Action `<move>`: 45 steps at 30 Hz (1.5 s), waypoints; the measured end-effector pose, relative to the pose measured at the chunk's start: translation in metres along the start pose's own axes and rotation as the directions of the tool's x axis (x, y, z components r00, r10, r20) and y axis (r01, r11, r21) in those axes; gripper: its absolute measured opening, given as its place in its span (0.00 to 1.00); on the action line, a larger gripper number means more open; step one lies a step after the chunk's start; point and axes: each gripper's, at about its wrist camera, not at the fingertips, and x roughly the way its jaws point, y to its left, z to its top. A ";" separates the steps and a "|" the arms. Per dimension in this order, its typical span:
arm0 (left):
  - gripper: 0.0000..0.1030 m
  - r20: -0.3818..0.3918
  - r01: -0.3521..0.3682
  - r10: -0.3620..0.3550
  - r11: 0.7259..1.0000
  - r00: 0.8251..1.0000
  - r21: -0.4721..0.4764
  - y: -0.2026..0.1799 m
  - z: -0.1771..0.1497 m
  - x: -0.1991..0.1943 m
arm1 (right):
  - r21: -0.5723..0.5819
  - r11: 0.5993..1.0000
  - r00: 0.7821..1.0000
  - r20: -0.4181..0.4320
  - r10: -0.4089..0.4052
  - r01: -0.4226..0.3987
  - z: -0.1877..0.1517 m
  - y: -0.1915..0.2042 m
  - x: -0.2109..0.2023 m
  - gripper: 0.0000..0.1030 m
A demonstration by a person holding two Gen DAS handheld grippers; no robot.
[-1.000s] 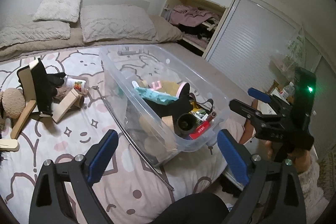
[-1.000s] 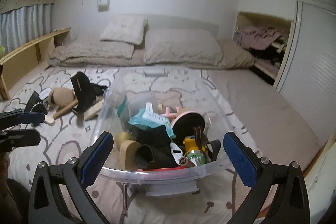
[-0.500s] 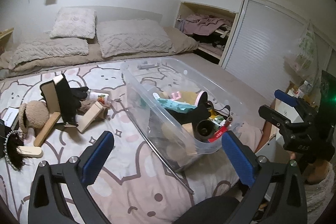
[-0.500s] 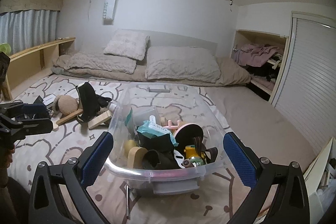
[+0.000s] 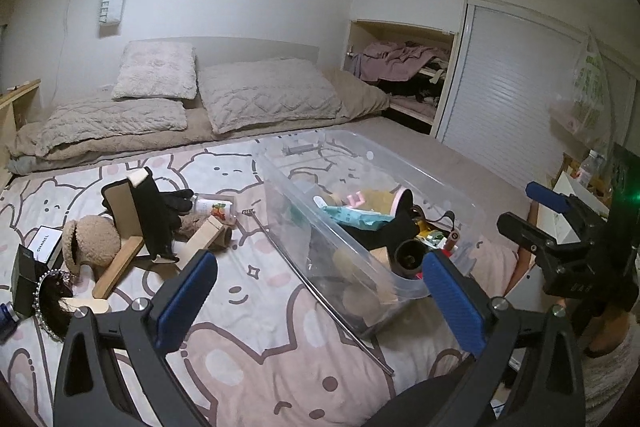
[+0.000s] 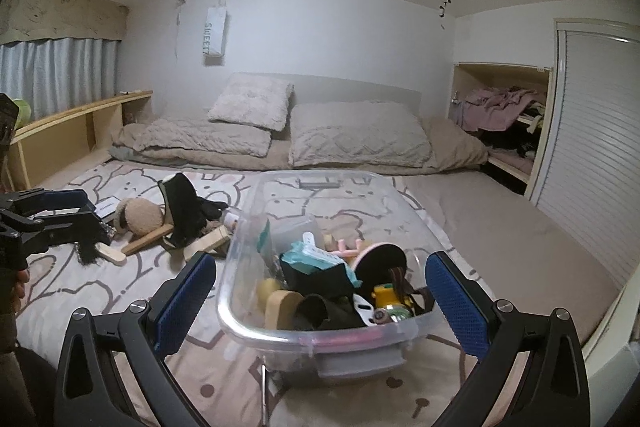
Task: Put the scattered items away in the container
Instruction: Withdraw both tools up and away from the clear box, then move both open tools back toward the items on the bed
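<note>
Bedspread [image 5: 248,339] under clear bin [image 5: 280,183], pillows [image 5: 268,99] behind.

My left hand-held gripper [image 5: 316,301]: blue-padded fingers [image 5: 186,297] spread wide, nothing between them. My right hand-held gripper [image 6: 320,301]: fingers equally wide apart, empty. Both held level, side by side, pointing forward. My right hand [image 5: 608,327] grips handle from below.
</note>
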 end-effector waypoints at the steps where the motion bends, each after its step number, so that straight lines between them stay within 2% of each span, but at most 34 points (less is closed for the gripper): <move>1: 1.00 0.002 -0.003 0.003 1.000 1.000 -0.003 0.002 0.000 -0.001 | 0.002 1.000 1.000 0.003 0.006 -0.006 0.001 0.002 0.001 1.00; 16: 1.00 -0.002 -0.101 0.102 0.988 0.995 -0.121 0.078 -0.016 -0.006 | -0.030 0.996 0.996 0.025 0.088 -0.087 0.004 0.054 0.035 1.00; 26: 1.00 -0.012 -0.190 0.191 0.966 0.981 -0.175 0.128 -0.031 -0.008 | -0.035 0.990 0.990 0.018 0.137 -0.136 0.006 0.089 0.059 1.00; 32: 1.00 -0.020 -0.239 0.240 0.951 0.971 -0.198 0.151 -0.042 -0.003 | -0.068 0.984 0.986 -0.020 0.164 -0.165 0.001 0.112 0.075 1.00; 36: 1.00 -0.036 -0.289 0.288 0.936 0.957 -0.202 0.165 -0.052 0.007 | -0.079 0.976 0.979 -0.058 0.197 -0.201 -0.006 0.124 0.085 1.00; 45: 1.00 -0.120 -0.330 0.309 0.909 0.943 -0.255 0.201 -0.081 0.038 | -0.134 0.962 0.965 -0.138 0.221 -0.239 -0.029 0.153 0.109 1.00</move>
